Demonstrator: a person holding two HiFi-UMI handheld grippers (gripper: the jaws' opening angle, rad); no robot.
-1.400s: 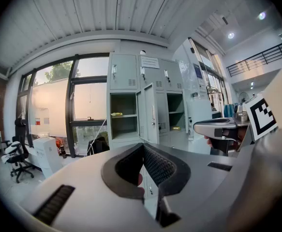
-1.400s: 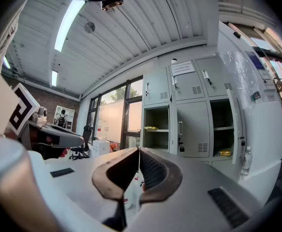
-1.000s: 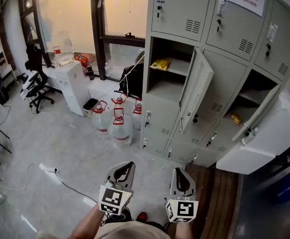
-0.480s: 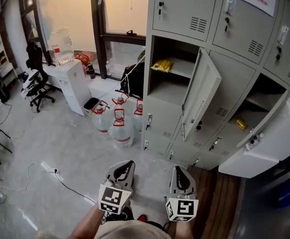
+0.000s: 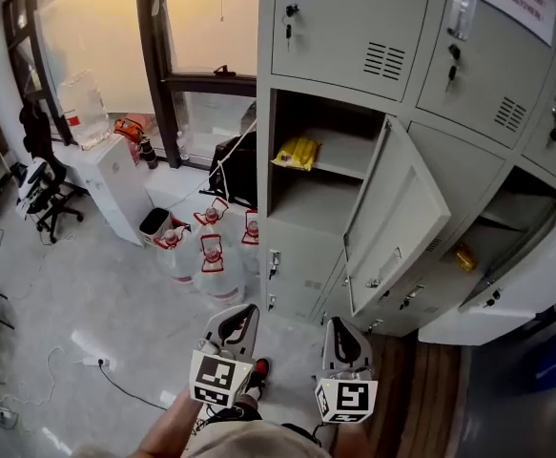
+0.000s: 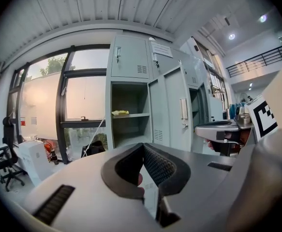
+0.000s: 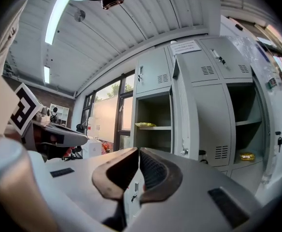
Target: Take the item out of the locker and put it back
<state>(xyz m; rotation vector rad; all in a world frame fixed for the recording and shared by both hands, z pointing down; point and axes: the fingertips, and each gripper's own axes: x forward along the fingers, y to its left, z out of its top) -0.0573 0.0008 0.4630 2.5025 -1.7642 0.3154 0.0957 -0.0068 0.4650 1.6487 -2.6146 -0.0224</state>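
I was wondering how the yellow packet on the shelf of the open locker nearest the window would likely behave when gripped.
The yellow packet looks crumpled and lies low on the shelf, so it is probably soft and light, sagging from a pinch. It resembles a film wrapper, so it may slip. Rolling seems unlikely.

A crumpled yellow packet [image 5: 297, 152] lies flat on the left part of the shelf inside the open grey locker [image 5: 306, 213], whose door [image 5: 399, 219] stands swung out to the right.
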